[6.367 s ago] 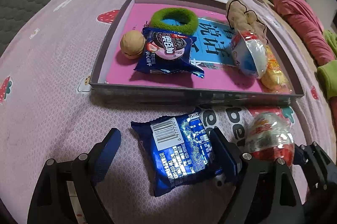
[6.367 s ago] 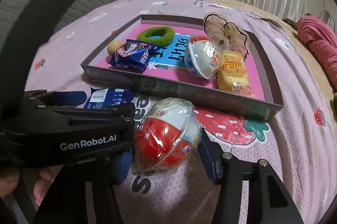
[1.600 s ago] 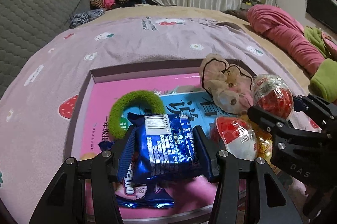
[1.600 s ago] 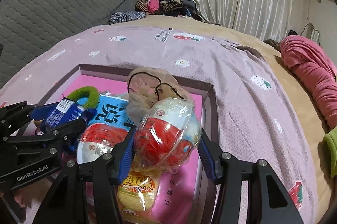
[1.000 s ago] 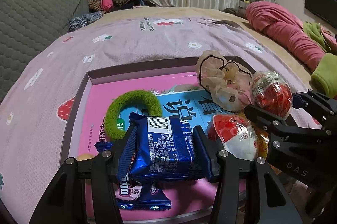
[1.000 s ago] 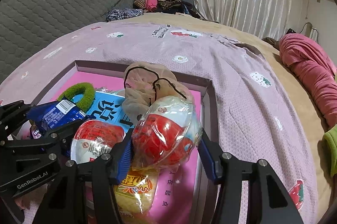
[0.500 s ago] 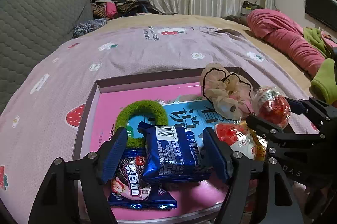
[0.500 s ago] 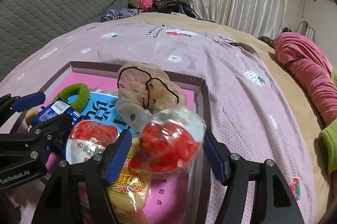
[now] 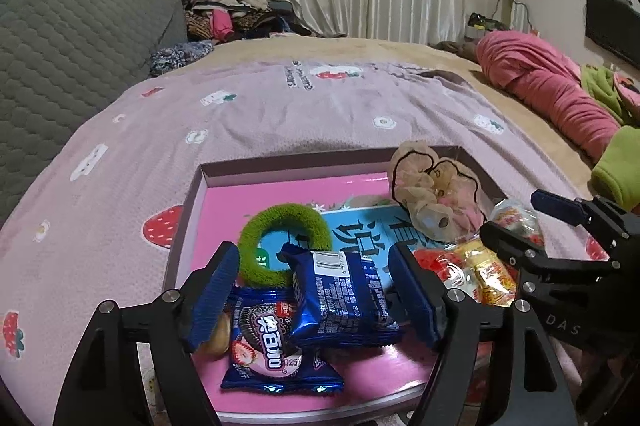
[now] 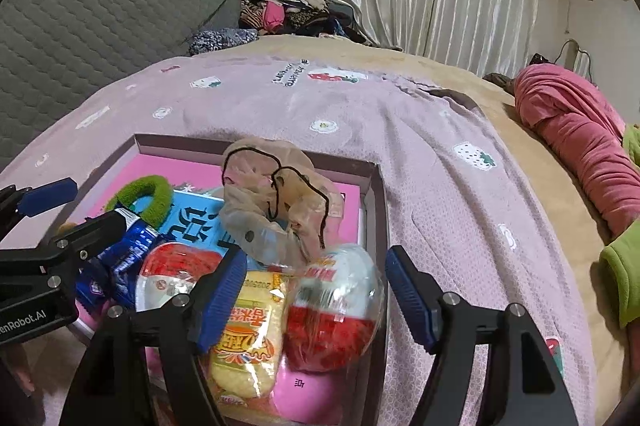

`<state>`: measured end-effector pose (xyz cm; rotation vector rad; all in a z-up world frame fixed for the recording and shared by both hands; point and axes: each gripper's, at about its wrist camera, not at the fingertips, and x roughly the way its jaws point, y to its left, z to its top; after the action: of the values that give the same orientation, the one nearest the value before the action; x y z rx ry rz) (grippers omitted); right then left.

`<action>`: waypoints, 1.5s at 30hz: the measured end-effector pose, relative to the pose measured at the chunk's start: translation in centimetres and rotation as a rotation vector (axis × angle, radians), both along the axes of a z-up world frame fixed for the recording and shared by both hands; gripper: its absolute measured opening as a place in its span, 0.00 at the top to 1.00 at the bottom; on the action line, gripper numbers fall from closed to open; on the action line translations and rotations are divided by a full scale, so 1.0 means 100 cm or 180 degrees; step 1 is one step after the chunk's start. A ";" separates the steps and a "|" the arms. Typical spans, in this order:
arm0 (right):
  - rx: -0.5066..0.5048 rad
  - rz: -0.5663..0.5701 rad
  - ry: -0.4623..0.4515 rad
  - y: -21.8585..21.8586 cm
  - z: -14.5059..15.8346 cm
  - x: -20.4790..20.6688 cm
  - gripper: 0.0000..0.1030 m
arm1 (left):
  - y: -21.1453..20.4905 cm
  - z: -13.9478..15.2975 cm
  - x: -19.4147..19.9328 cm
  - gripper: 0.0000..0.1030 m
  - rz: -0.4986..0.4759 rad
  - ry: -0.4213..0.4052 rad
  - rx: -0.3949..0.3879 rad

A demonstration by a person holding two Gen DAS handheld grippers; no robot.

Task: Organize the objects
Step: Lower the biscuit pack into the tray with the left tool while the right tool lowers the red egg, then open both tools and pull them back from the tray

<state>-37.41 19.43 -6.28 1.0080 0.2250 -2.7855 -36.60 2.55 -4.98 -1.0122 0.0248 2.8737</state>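
Note:
A shallow tray with a pink floor (image 9: 280, 161) lies on the lilac bedspread. My left gripper (image 9: 310, 258) hovers over its near side. Its jaws are opening, and the blue cookie packet (image 9: 340, 302) lies loose between them, clear of both pads. That packet rests on an Oreo packet (image 9: 272, 358). My right gripper (image 10: 315, 260) is over the tray's right near corner, jaws also opening. The red-and-white wrapped egg (image 10: 332, 306) sits free between them beside a yellow snack pack (image 10: 248, 338). A second egg (image 10: 172, 278) lies to the left.
Also in the tray are a green fuzzy ring (image 9: 284, 226), a beige scrunchie (image 9: 432, 193) and a blue booklet (image 9: 360, 230). A rolled pink blanket (image 9: 552, 93) lies far right, a grey quilted backrest (image 9: 72, 37) far left. A green sleeve (image 9: 616, 161) shows at the right edge.
Both grippers' jaws have spread and let go. The blue packet now lies on the Oreo packet, and the egg has dropped into the tray's right corner. The left gripper has lifted slightly.

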 end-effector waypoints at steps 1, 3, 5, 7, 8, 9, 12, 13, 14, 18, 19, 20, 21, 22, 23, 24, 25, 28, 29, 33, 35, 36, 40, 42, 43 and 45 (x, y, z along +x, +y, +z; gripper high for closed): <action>-0.0004 0.0006 0.0013 -0.001 0.001 0.001 0.30 | -0.001 0.002 0.001 0.24 0.0006 0.0007 -0.0005; -0.0011 0.0016 0.0036 -0.002 0.004 0.003 0.26 | -0.002 0.005 0.003 0.24 0.0017 0.0031 -0.0006; -0.0017 0.0018 0.0072 -0.002 0.007 0.006 0.22 | -0.003 0.007 0.003 0.21 0.0031 0.0038 0.0004; -0.0037 0.0033 0.0095 -0.003 0.010 0.008 0.21 | -0.005 0.009 0.004 0.12 0.0045 0.0053 0.0006; -0.0046 0.0034 0.0108 -0.003 0.012 0.009 0.21 | -0.005 0.011 0.006 0.12 0.0047 0.0072 0.0015; -0.0055 0.0033 0.0123 -0.003 0.014 0.010 0.20 | -0.005 0.012 0.006 0.12 0.0048 0.0078 0.0020; -0.0065 0.0033 0.0160 -0.002 0.020 0.014 0.18 | -0.007 0.017 0.010 0.05 0.0049 0.0114 0.0055; -0.0070 0.0033 0.0172 -0.003 0.021 0.015 0.17 | -0.007 0.018 0.011 0.05 0.0049 0.0124 0.0056; -0.0086 0.0027 0.0204 -0.002 0.025 0.017 0.17 | -0.007 0.019 0.012 0.05 0.0047 0.0130 0.0051; -0.0148 0.0032 0.0304 0.001 0.039 0.028 0.13 | -0.009 0.028 0.020 0.05 0.0058 0.0182 0.0082; -0.0165 0.0039 0.0329 0.001 0.043 0.031 0.10 | -0.010 0.030 0.022 0.05 0.0055 0.0179 0.0101; -0.0190 0.0041 0.0367 0.002 0.050 0.036 0.07 | -0.010 0.033 0.025 0.05 0.0052 0.0184 0.0114; -0.0204 0.0039 0.0386 0.003 0.054 0.039 0.06 | -0.012 0.036 0.028 0.05 0.0054 0.0196 0.0123; -0.0222 0.0043 0.0389 0.004 0.059 0.042 0.06 | -0.013 0.040 0.032 0.05 0.0072 0.0205 0.0117; -0.0235 0.0043 0.0398 0.005 0.063 0.045 0.06 | -0.015 0.043 0.037 0.05 0.0083 0.0223 0.0136; -0.0246 0.0044 0.0402 0.006 0.067 0.049 0.06 | -0.018 0.049 0.043 0.05 0.0106 0.0249 0.0179; -0.0262 0.0049 0.0407 0.007 0.072 0.054 0.05 | -0.019 0.053 0.046 0.05 0.0120 0.0255 0.0191; -0.0286 0.0059 0.0395 0.013 0.083 0.066 0.04 | -0.024 0.064 0.063 0.04 0.0155 0.0298 0.0185; -0.0280 0.0058 0.0387 0.013 0.085 0.069 0.03 | -0.024 0.068 0.069 0.04 0.0171 0.0310 0.0146; -0.0237 0.0027 0.0410 0.017 0.103 0.091 0.03 | -0.029 0.087 0.093 0.04 0.0192 0.0349 0.0175; -0.0249 0.0031 0.0434 0.018 0.114 0.102 0.01 | -0.029 0.101 0.109 0.04 0.0259 0.0447 0.0105; -0.0258 0.0053 0.0449 0.018 0.120 0.108 0.01 | -0.028 0.107 0.114 0.04 0.0258 0.0467 0.0087; -0.0258 0.0062 0.0520 0.018 0.143 0.134 0.01 | -0.032 0.129 0.142 0.04 0.0280 0.0471 0.0119; -0.0268 0.0081 0.0535 0.018 0.152 0.145 0.01 | -0.034 0.137 0.156 0.04 0.0373 0.0516 0.0067; -0.0267 0.0088 0.0541 0.017 0.155 0.150 0.01 | -0.035 0.142 0.164 0.04 0.0405 0.0514 0.0056; -0.0251 0.0106 0.0562 0.015 0.164 0.165 0.01 | -0.039 0.148 0.177 0.04 0.0433 0.0499 0.0088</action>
<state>-20.93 20.94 10.08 0.7345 0.1517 -2.8292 -18.92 -1.38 9.80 -0.8117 -0.0750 3.0608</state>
